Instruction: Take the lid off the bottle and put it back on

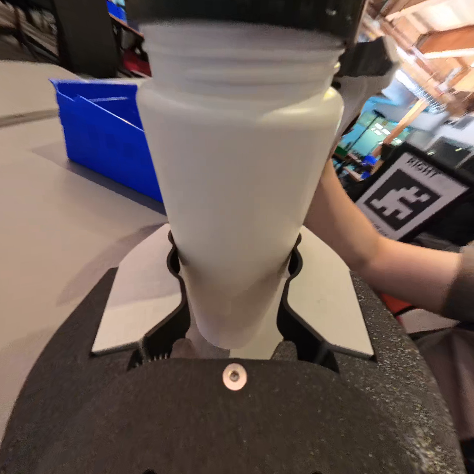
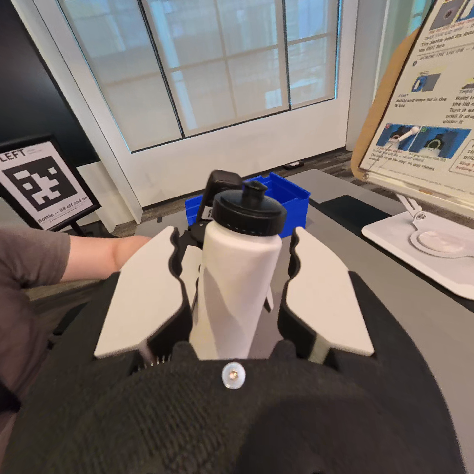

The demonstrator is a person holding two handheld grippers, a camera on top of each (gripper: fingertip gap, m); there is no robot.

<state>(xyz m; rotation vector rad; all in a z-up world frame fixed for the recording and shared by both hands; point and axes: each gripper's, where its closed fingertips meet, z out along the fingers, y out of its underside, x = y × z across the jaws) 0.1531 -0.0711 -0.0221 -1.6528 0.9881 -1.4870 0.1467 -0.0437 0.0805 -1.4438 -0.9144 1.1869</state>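
The left gripper (image 1: 234,259) clamps the lower body of the white bottle (image 1: 238,179), held upright above the grey table (image 1: 51,230). Its black lid (image 2: 250,211) sits on the neck. The right gripper (image 2: 234,259) stands wide, fingers clear on both sides of the bottle. A blue bin (image 2: 289,205) lies just beyond; an instruction board (image 2: 423,102) on a white stand occupies the right.
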